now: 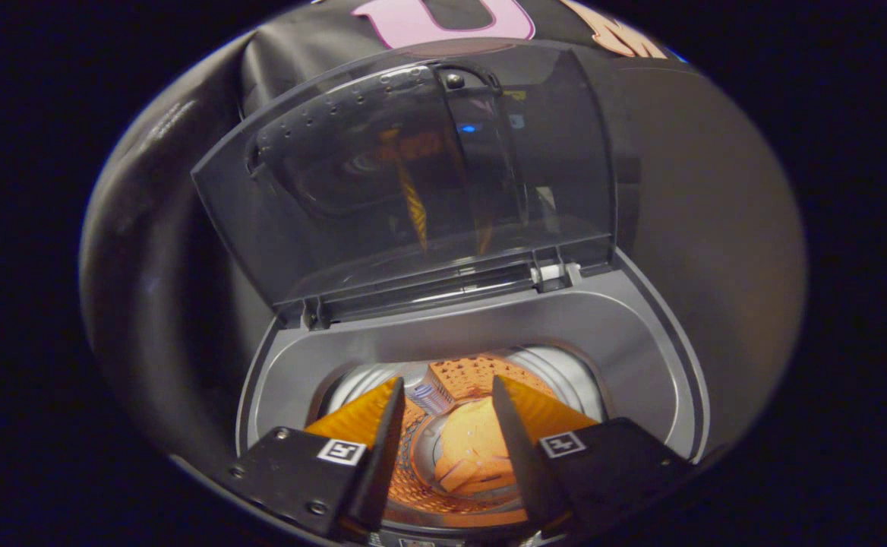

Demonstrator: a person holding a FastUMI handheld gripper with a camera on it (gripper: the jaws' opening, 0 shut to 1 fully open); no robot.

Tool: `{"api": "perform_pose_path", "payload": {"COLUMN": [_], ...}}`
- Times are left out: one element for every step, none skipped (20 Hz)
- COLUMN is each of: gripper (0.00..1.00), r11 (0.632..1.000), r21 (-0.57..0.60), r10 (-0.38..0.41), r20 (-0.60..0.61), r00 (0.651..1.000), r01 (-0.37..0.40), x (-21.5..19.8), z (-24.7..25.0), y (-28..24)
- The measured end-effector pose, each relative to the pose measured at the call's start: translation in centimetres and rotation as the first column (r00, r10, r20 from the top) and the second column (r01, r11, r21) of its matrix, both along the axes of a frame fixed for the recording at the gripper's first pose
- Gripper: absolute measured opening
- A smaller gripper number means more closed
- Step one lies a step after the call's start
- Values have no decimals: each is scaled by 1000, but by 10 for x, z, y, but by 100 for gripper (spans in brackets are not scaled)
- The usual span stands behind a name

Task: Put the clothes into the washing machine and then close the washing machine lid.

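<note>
I see the clothes (468,448) lying at the bottom of the washing machine (641,334) drum, beyond my tongs (447,399). Tongs released, grasping nothing. Lid (322,205) raised upright. No legible writing on the machine.

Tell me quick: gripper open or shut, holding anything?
Gripper: open, holding nothing, fingers apart above the washing machine drum, clothes below.

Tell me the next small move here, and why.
Probably lift the gripper out of the washing machine opening and reach for the lid. Its fingers are open with nothing between them, hanging over the drum, where an orange garment already seems to lie. The lid stands upright on its hinge, so closing looks like what remains.
</note>
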State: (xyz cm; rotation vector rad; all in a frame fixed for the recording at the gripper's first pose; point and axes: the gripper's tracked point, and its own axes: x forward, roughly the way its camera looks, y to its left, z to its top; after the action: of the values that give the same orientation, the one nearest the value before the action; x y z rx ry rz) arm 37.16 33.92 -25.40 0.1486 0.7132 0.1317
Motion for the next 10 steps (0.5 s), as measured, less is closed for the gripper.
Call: {"api": "perform_pose_path", "payload": {"gripper": [81,90,99,98,98,98,98,98,98,98], "r11": [1000,1000,999,998,996,995,994,992,991,987], "r21": [-14,-26,-45,-65,-83,-96,-104,-114,-128,-156], "r10": [4,12,18,25,29,36,45,53,50,37], "r20": [7,11,14,19,23,32,44,54,73,78], "r00": [1000,1000,1000,1000,999,999,998,997,996,996], "r01": [-3,-12,-17,-24,-27,-33,-40,-46,-40,-25], "x": [-2,-3,-4,-6,-7,-8,-9,-10,-9,-7], "z": [6,15,16,22,27,36,45,54,63,70], "y": [-2,-4,-4,-6,-8,-8,-6,-6,-8,-11]}}
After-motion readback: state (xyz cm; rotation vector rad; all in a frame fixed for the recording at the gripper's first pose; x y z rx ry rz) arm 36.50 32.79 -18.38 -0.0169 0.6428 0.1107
